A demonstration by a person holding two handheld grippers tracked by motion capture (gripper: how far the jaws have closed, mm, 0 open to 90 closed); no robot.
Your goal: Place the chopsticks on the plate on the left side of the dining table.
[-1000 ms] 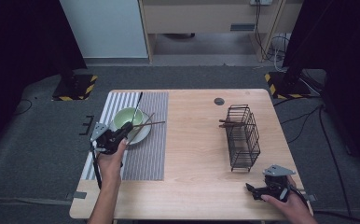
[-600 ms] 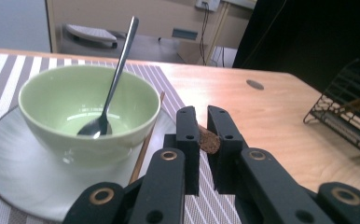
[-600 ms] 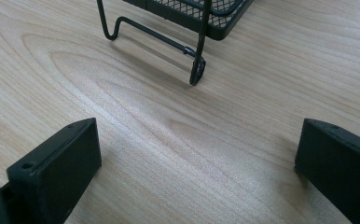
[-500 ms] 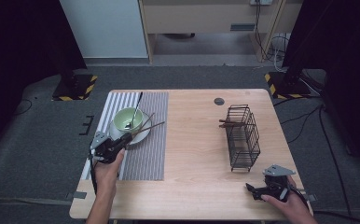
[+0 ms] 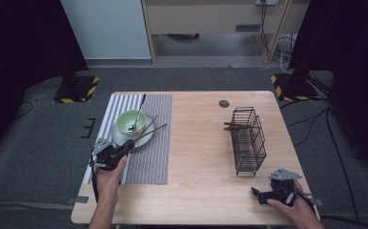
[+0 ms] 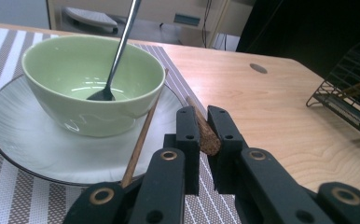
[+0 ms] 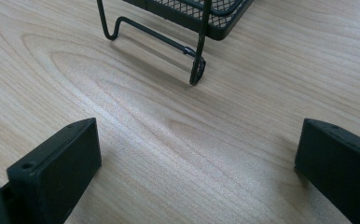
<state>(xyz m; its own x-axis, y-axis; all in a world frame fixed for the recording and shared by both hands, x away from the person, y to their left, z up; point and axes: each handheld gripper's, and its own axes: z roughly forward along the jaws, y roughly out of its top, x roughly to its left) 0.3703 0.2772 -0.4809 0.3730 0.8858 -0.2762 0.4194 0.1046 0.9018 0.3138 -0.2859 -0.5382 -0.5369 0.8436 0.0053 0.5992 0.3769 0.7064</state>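
Two chopsticks lean on the plate (image 6: pixel 33 154) by the green bowl (image 6: pixel 89 88); left gripper (image 6: pixel 205 133) clamps one chopstick (image 6: pixel 206 135) end. Right gripper (image 7: pixel 197 154) jaws wide, over bare table nr the wire basket (image 5: pixel 248 138).

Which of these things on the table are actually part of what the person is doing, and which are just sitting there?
In use:
- left gripper, shut on one chopstick
- second chopstick, leaning on the plate
- wire basket, already holding brown sticks

Lying about:
- green bowl with spoon
- striped mat
- right gripper, open, resting on the table
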